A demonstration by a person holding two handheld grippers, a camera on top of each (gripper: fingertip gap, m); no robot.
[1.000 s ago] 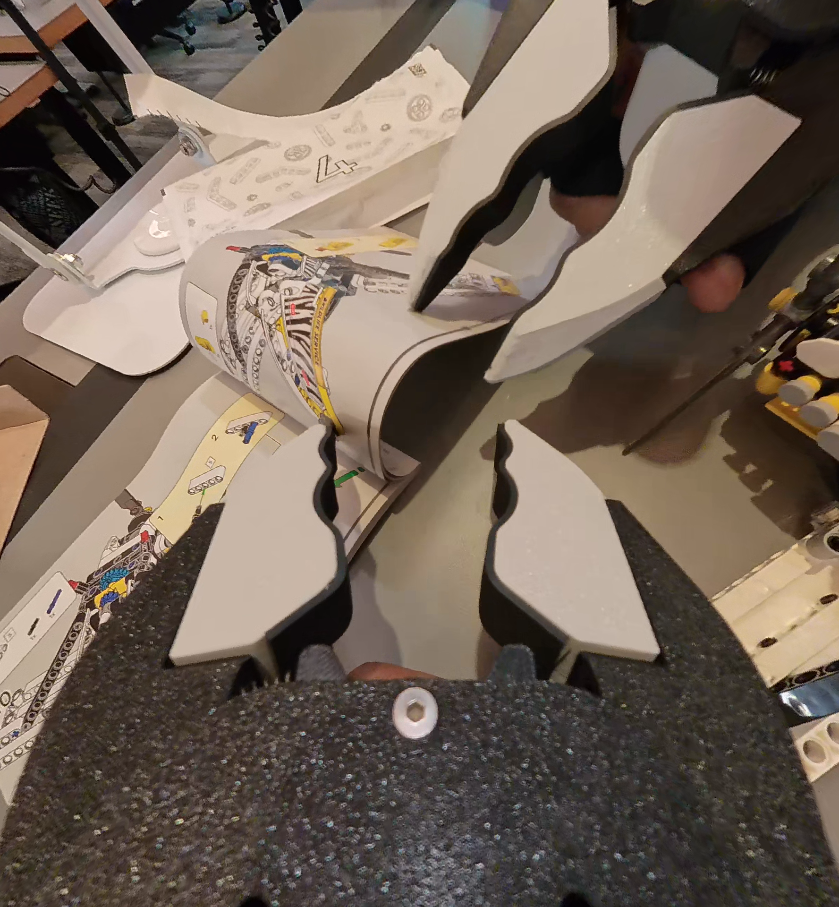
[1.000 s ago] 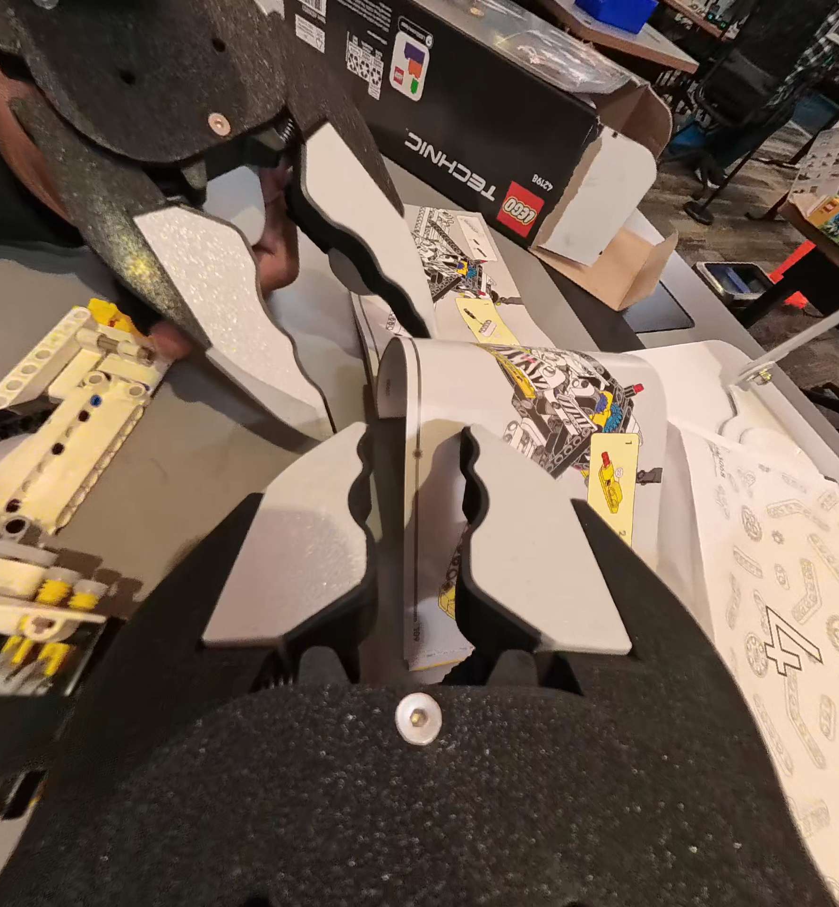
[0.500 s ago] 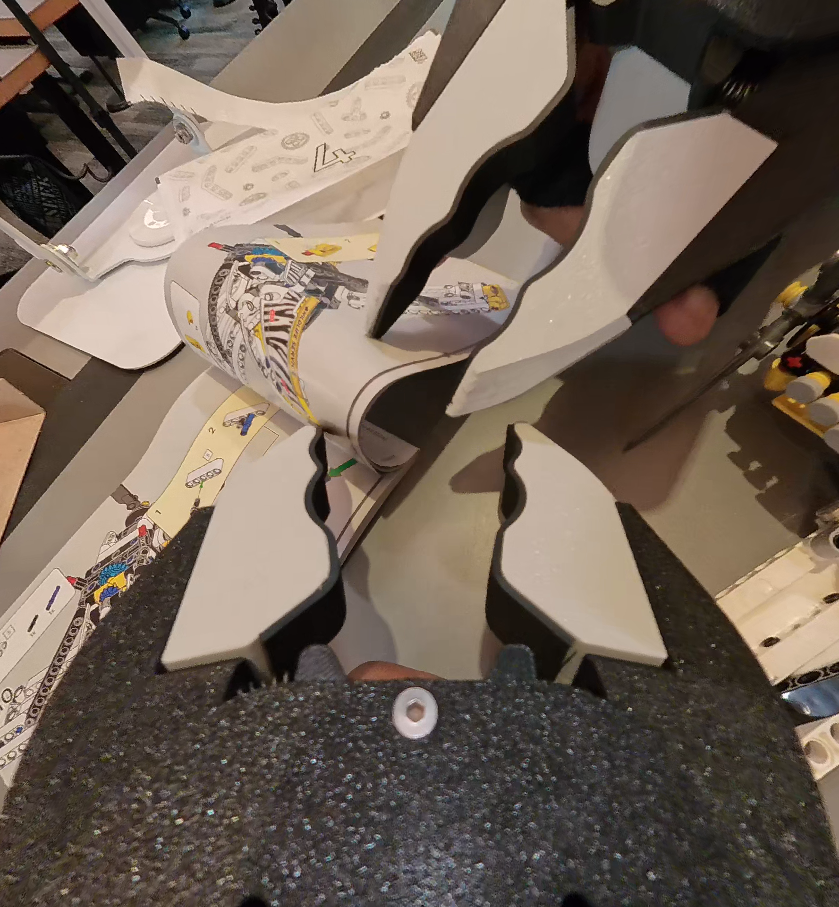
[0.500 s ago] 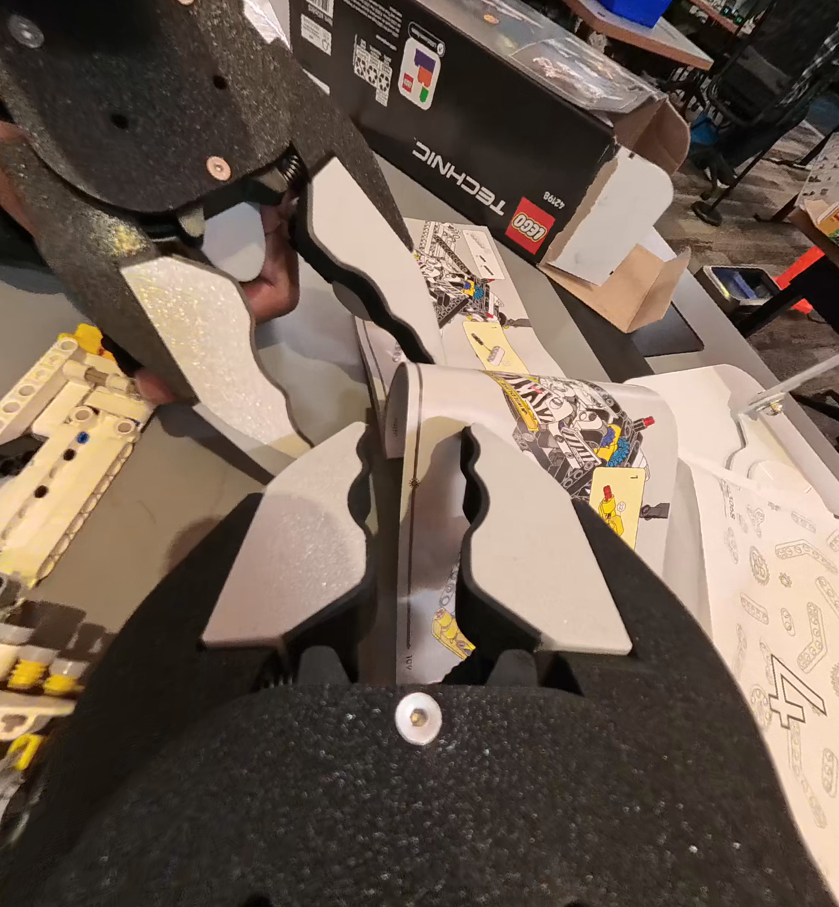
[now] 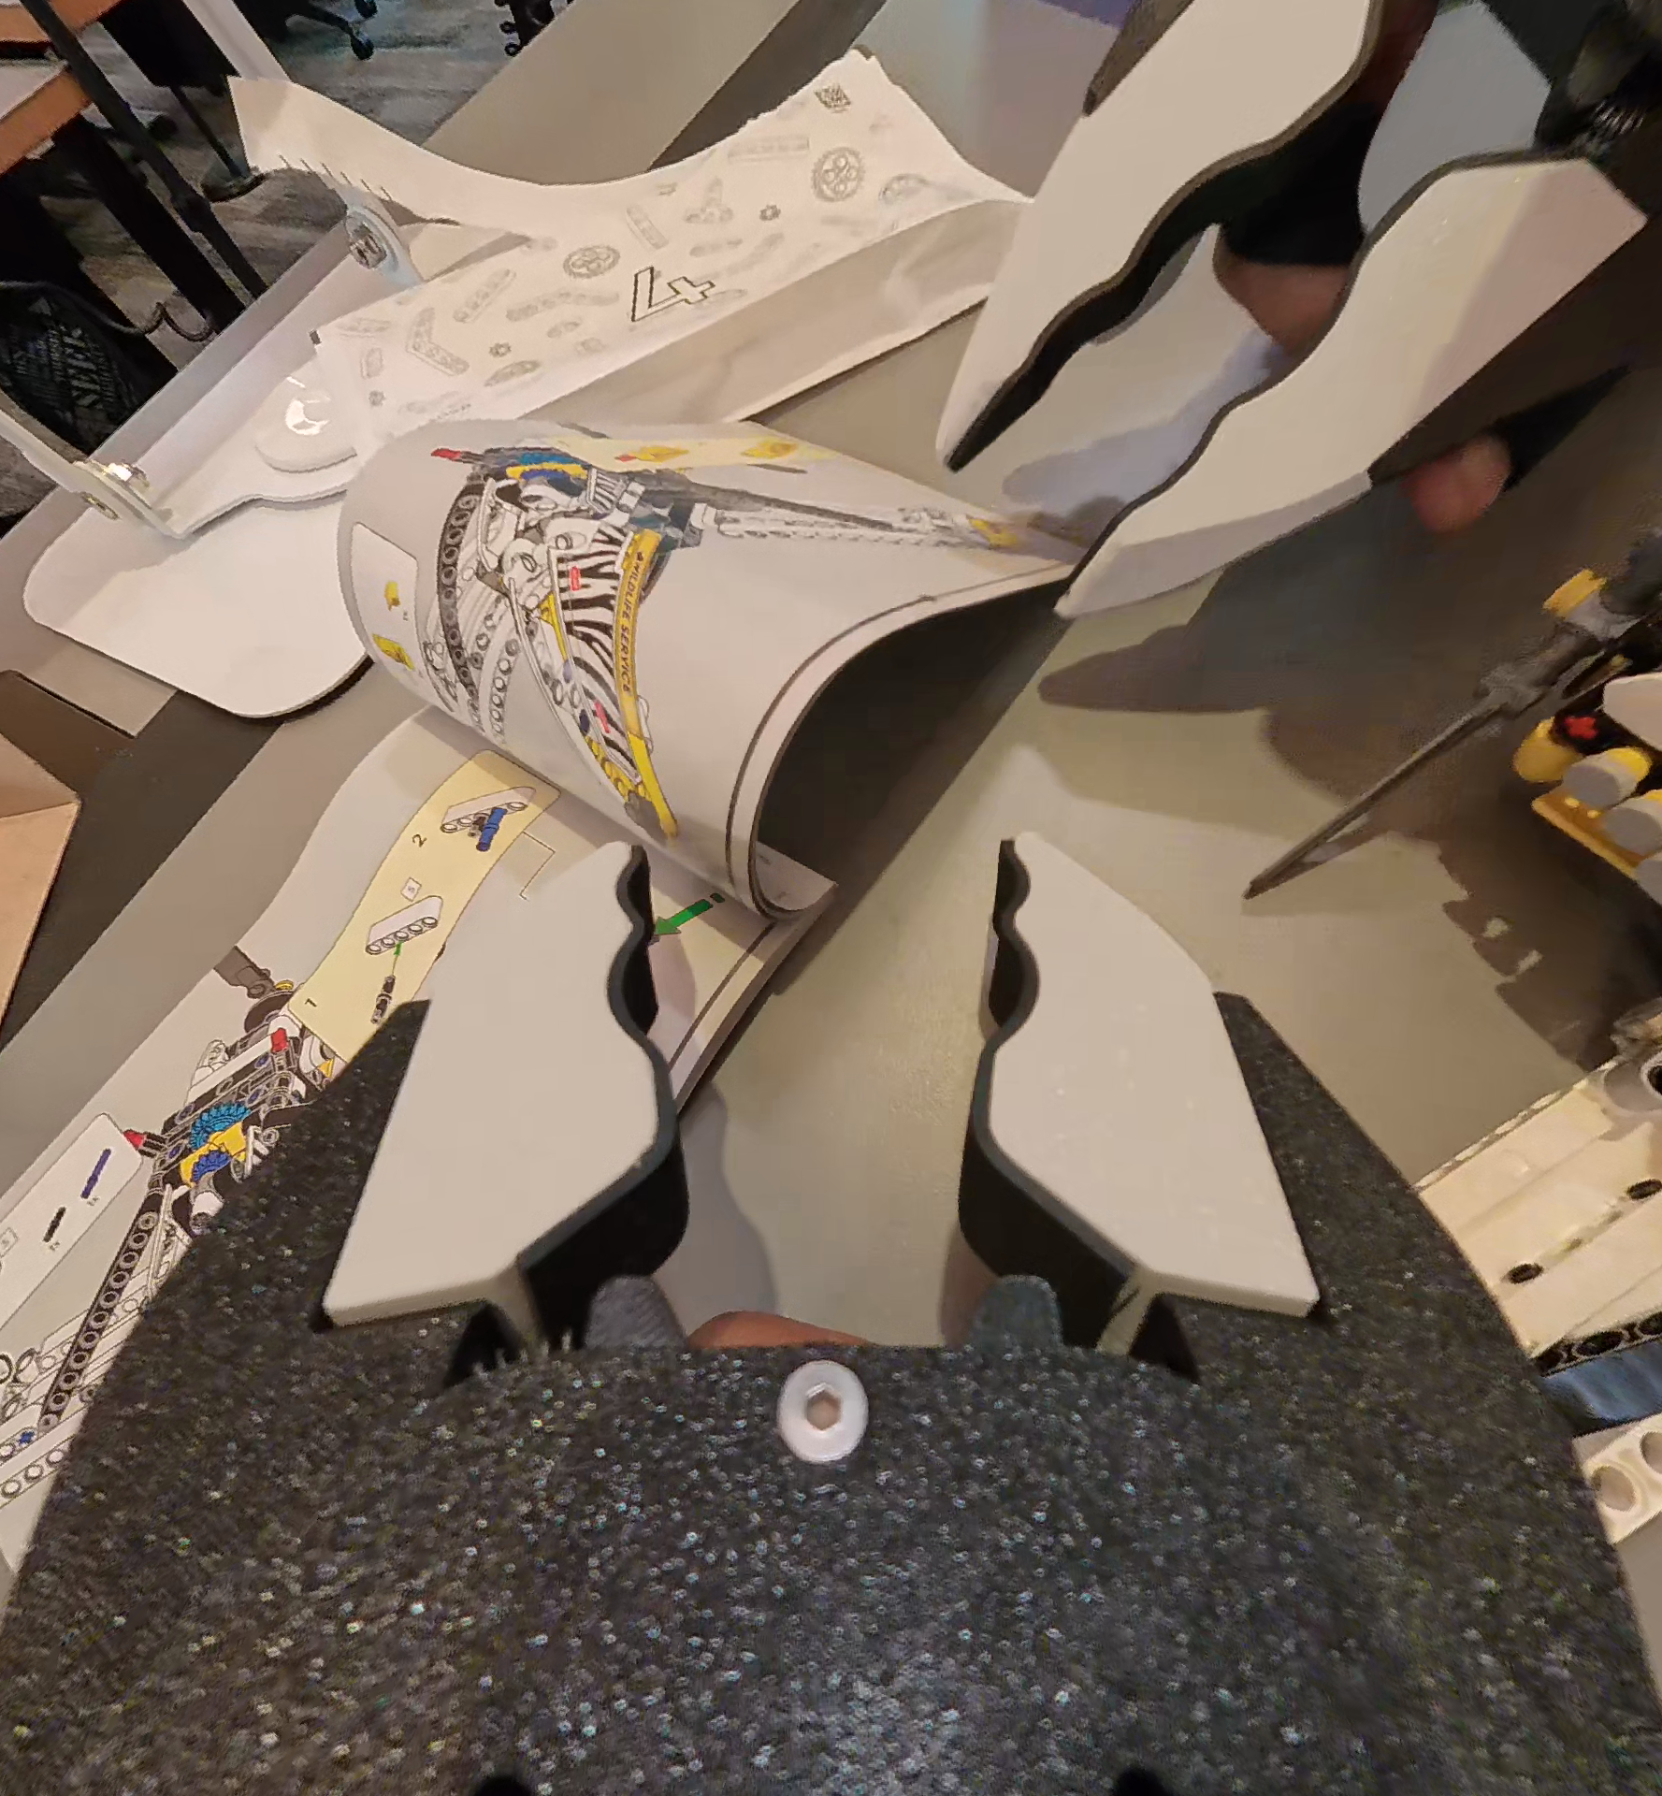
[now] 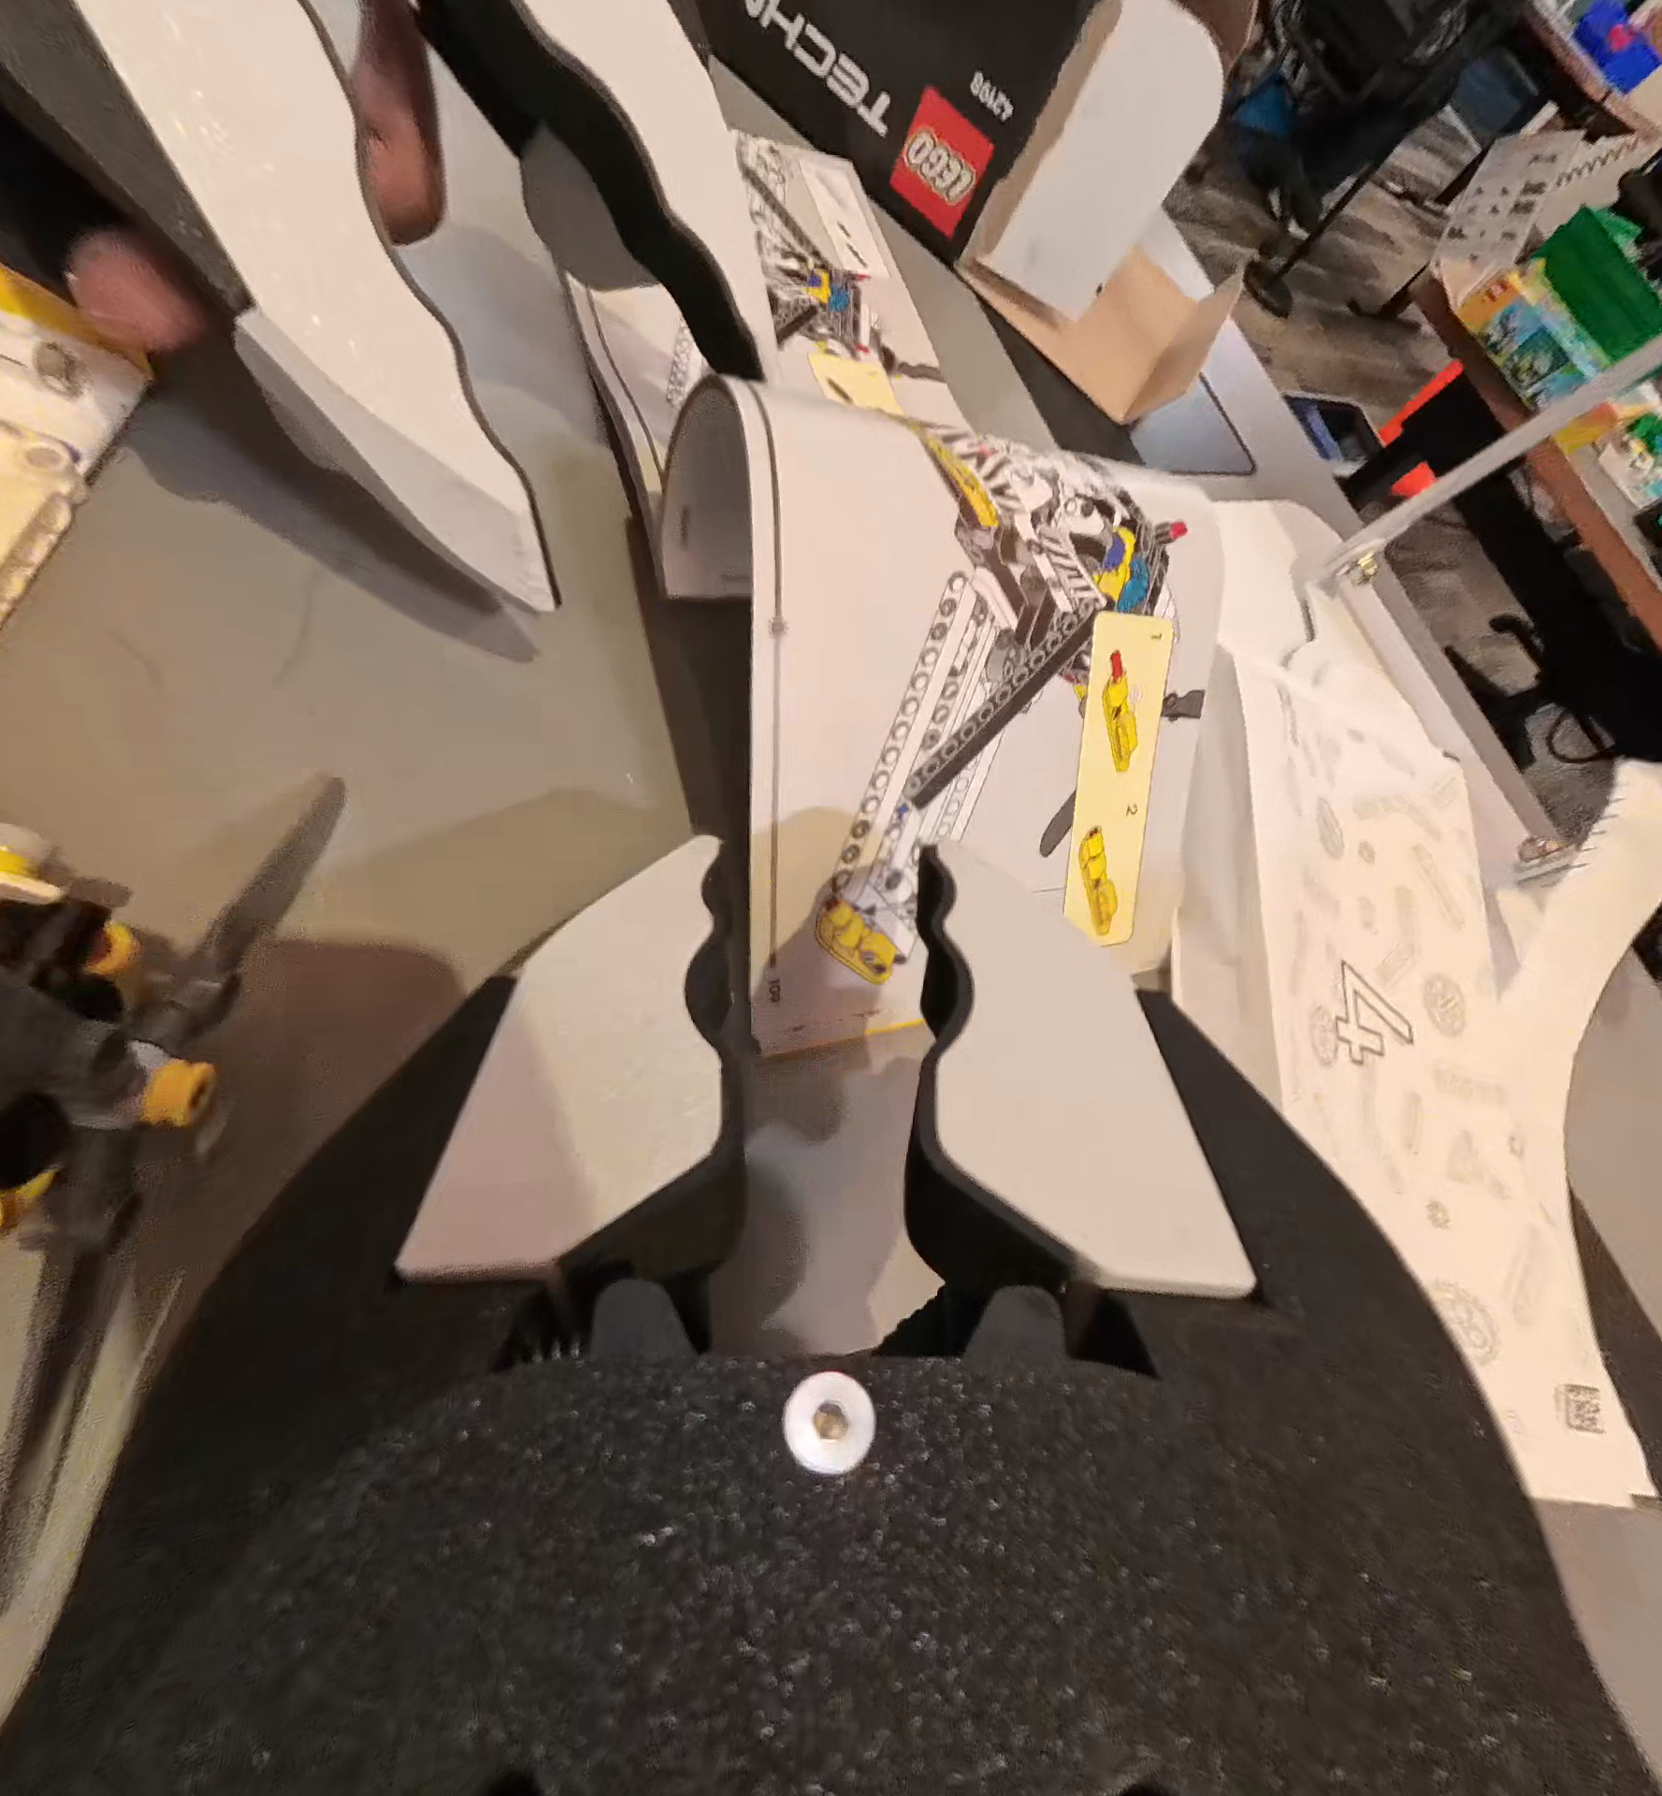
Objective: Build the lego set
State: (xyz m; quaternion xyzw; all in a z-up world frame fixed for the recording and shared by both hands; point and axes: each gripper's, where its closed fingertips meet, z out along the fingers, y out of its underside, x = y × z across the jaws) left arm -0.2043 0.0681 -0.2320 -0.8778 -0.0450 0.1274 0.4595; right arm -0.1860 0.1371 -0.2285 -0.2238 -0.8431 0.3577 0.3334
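An open instruction booklet [image 5: 477, 875] lies on the grey table [image 5: 1147, 875], and one of its pages [image 5: 710, 632] is curled up in an arch. My left gripper [image 5: 822, 865] is open and empty, low over the booklet's near corner, with its left finger [image 5: 516, 1069] above the flat page. My right gripper [image 6: 822, 875] is open. The curled page [image 6: 866, 680] stands loose between its fingertips, close to the left pad, and is not pinched. In the left wrist view the right gripper [image 5: 1011, 530] sits at the page's far edge. The left gripper also shows in the right wrist view [image 6: 637, 486].
A white and yellow brick model [image 5: 1585, 1215] with a dark blade [image 5: 1390, 787] stands to the right. A white printed paper bag [image 5: 613, 292] and a white base plate [image 5: 205, 603] lie behind the booklet. A black toy box [image 6: 856, 87] and cardboard [image 6: 1147, 330] lie beyond.
My right gripper has drawn back along the curled page, so the page now reaches only between its fingertips. The page arches longer and lower. My left gripper has hardly moved.
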